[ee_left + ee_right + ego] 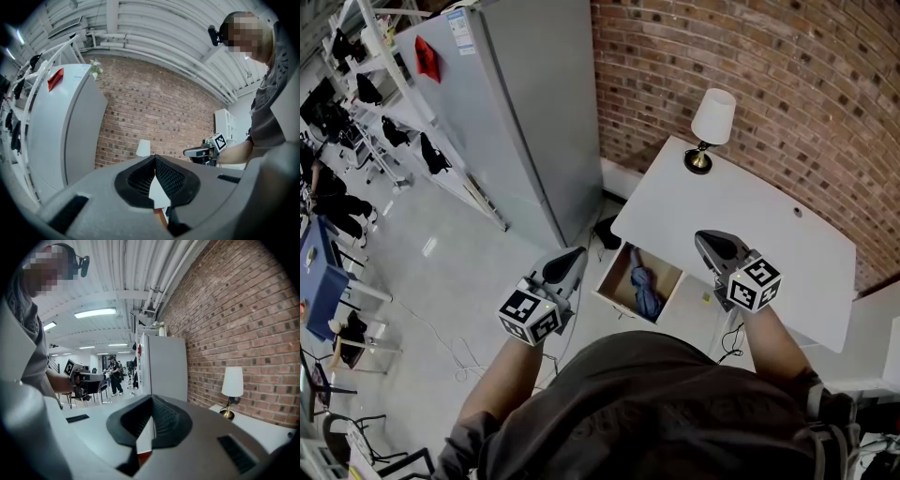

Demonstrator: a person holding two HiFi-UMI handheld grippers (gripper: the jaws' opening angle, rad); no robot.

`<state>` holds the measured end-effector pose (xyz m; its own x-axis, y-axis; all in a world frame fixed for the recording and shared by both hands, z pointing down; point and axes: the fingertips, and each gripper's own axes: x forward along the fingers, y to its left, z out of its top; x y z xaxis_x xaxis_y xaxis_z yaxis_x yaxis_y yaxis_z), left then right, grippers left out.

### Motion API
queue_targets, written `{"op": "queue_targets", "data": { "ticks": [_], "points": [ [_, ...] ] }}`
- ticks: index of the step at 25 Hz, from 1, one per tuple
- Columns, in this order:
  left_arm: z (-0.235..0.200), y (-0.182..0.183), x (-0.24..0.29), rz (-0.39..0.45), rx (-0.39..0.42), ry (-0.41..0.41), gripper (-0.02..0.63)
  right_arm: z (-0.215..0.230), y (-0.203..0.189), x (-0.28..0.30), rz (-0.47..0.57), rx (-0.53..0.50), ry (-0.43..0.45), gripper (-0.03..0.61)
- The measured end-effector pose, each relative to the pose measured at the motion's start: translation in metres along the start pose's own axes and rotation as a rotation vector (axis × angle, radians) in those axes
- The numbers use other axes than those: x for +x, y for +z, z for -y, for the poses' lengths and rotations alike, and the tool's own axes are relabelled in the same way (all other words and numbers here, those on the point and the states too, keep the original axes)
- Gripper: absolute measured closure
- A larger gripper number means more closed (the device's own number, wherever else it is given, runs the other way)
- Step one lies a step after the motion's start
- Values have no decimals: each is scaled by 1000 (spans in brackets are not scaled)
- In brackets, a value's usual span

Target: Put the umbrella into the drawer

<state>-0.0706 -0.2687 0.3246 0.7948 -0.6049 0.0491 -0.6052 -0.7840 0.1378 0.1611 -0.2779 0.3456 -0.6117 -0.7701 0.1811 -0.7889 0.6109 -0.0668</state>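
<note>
A folded blue umbrella (645,291) lies inside the open wooden drawer (607,278), which is pulled out from under the white table (778,244). My left gripper (580,250) hovers just left of the drawer with its jaws shut and nothing between them; the left gripper view (155,157) shows the pads meeting. My right gripper (700,234) is held over the table's front edge, right of the drawer, also shut and empty (152,398). Each gripper points roughly level, and neither touches the umbrella.
A white-shaded lamp (711,127) stands at the table's far corner by the brick wall (787,84). A tall grey cabinet (525,112) rises left of the table. Racks, chairs and people fill the room's far left. A cable lies on the floor (441,337).
</note>
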Motion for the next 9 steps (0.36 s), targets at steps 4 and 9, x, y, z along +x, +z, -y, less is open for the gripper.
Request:
{"op": "queue_targets", "data": {
  "ticks": [4,9],
  "points": [
    [-1,0,-1,3,-5,2,611,-1,-1,1,0,3,1,586],
    [-4,-1,-2,1,-7,7,611,-1,-1,2,-3,2,0,586]
  ]
}}
